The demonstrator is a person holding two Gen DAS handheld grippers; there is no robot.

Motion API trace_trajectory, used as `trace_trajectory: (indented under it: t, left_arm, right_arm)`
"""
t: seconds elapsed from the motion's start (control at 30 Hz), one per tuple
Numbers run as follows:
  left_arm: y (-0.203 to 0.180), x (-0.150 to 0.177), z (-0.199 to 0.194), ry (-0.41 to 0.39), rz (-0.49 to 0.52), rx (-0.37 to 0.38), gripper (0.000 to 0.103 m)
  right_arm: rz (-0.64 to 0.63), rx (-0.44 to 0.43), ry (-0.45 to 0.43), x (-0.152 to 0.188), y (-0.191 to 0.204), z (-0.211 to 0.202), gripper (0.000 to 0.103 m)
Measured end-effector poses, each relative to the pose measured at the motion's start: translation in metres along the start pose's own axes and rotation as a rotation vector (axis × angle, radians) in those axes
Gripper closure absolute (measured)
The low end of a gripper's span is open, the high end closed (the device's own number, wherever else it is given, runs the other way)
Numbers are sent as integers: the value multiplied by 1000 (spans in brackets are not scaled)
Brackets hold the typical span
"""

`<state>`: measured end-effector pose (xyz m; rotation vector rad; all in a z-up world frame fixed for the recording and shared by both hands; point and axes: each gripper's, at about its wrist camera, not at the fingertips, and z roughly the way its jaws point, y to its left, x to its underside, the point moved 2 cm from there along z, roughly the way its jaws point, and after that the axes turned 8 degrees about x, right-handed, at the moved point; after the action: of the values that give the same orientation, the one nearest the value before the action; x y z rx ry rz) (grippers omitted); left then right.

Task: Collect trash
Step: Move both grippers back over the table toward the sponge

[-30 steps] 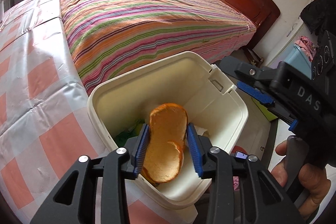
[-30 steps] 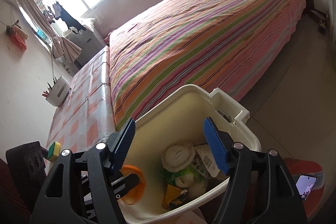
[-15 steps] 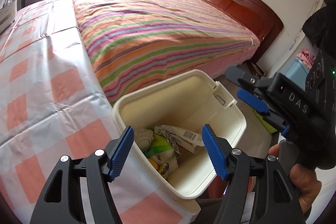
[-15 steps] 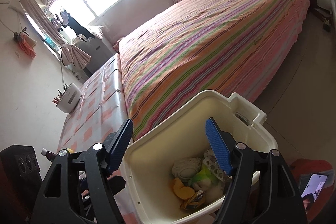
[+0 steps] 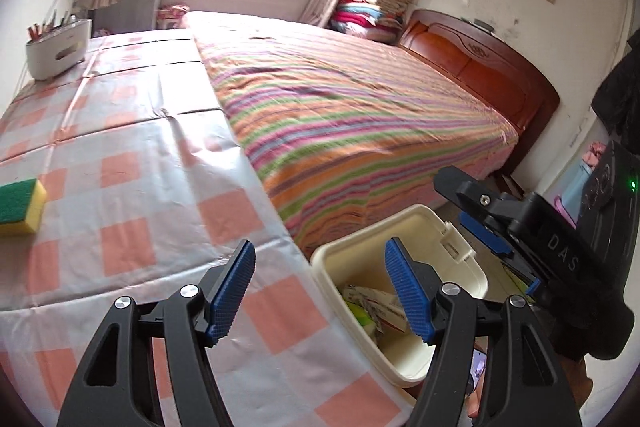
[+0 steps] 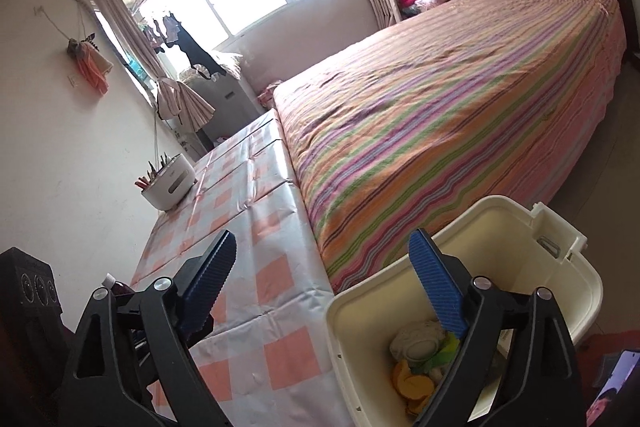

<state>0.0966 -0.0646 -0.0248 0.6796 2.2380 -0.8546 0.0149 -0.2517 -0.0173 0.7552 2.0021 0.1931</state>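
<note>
A large bed [image 5: 360, 115] with a cover striped in pink, orange, green and purple fills the far right of the room, its dark red wooden headboard [image 5: 484, 67] against the far wall. Beside it on the left stands a table under a glossy cloth checked in white and salmon [image 5: 132, 187].

At the near right, on the floor against the table's corner and the bed's foot, sits the cream plastic trash bin [image 5: 476, 275]. It is rectangular with rounded corners, open at the top, and has a latch bracket on its far rim. Inside lies a heap of rubbish: a crumpled white wad [image 6: 416, 341], an orange-yellow peel [image 6: 412, 385], a scrap of green wrapper and a torn printed carton [image 5: 380, 303] whose lettering is too small to read.

The left gripper [image 5: 320, 291] hangs above the table's near right edge, its blue ribbed pads spread wide with nothing between them. The right gripper [image 6: 326, 291] is likewise spread wide and empty, straddling the table edge and the bin's left rim. In the left wrist view the right gripper's black body carries the letters "DAS" in pale grey, with a small green light lit above.

A white caddy of utensils [image 5: 56, 47] stands at the table's far left. A yellow sponge with a green scouring face [image 5: 20, 205] lies near the left edge, well apart from the bin.
</note>
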Motion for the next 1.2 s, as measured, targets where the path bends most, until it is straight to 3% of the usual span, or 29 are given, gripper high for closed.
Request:
trace_trajectory:
  t: [0.23,0.33,0.37,0.4,0.47,0.73,0.87,1.03,1.2]
  left_arm:
    - [35,-7,-44,-111,-37,-91,38]
    - [54,-11,-70,-180,-63,-148,38]
    - [62,-12,-79,-201,-82,-163,36]
    - [70,-13,-87,-220,-103,-178,26]
    - [88,-14,-109,-284,-155,-210,18]
    - [153,-12,-181,-469,-251,-407,15]
    - [178,-5,-197,-485,-297,-454,15]
    - [202,4,-207,-481,-358,-450,15]
    - [221,10,-213,-466,-393,-437,15]
  right_arm:
    - [-46,-86,-33,12,48,5,7]
    - [-67,-174,-38,13,75,12,7]
    - [-81,-202,-36,15,83,15,7]
    - [-99,-220,-31,16,91,19,7]
    - [-161,-265,-15,19,116,29,7]
    - [-338,-392,57,46,179,56,7]
    - [-396,-440,119,63,201,72,7]
    - [-516,-489,155,77,230,78,7]
    - [-735,-588,175,92,272,76,7]
